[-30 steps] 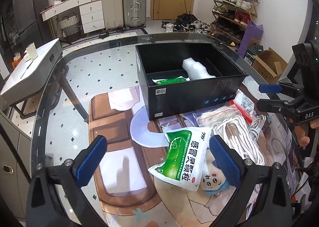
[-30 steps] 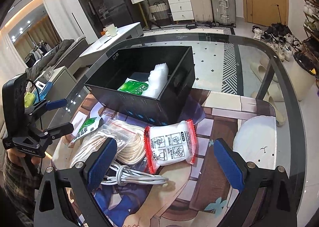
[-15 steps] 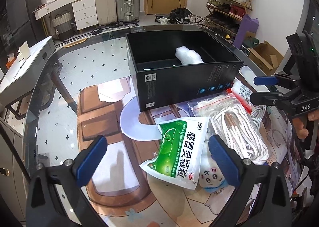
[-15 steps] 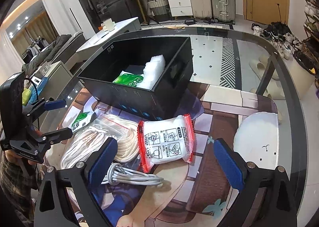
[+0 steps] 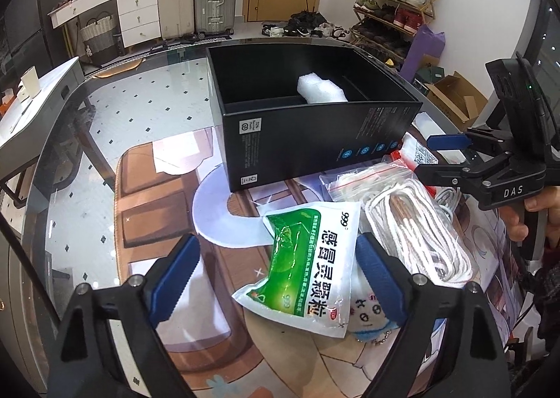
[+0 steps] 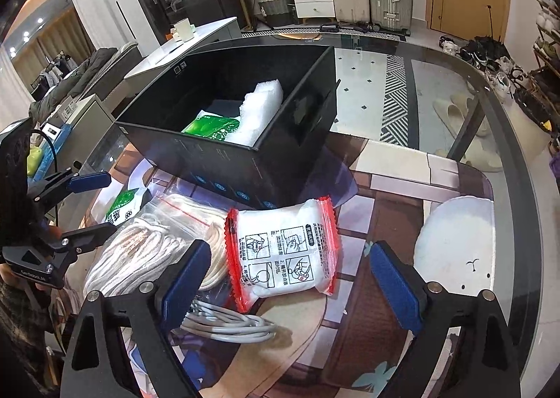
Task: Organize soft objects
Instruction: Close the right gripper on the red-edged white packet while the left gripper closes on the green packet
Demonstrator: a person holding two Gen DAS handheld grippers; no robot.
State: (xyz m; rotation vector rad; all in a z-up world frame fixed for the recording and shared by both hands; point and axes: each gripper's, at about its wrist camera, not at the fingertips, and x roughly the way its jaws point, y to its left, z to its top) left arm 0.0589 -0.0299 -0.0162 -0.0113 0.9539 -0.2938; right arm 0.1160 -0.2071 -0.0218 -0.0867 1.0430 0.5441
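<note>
Green pouch (image 5: 308, 265) flat on the tabletop (image 5: 140, 111) just in front of the black box (image 5: 315, 149), partly over a small plush (image 5: 367, 314) and beside the bagged rope (image 5: 413, 226). Red-edged pack (image 6: 283, 251) next along, touching the rope and a grey cable (image 6: 227, 324). Inside the box already: another green pouch (image 6: 211, 127) and a white foam lump (image 6: 260, 113). Left gripper (image 5: 276, 270) poised low, fingers wide, straddling the green pouch without touching. Right gripper (image 6: 290, 282) likewise wide over the red-edged pack, holding nothing. Probably the reach-to-grasp step, mid-task. Next: lower, close gently on the pouch's edge, lift clear of the plush, carry over the box wall.
</note>
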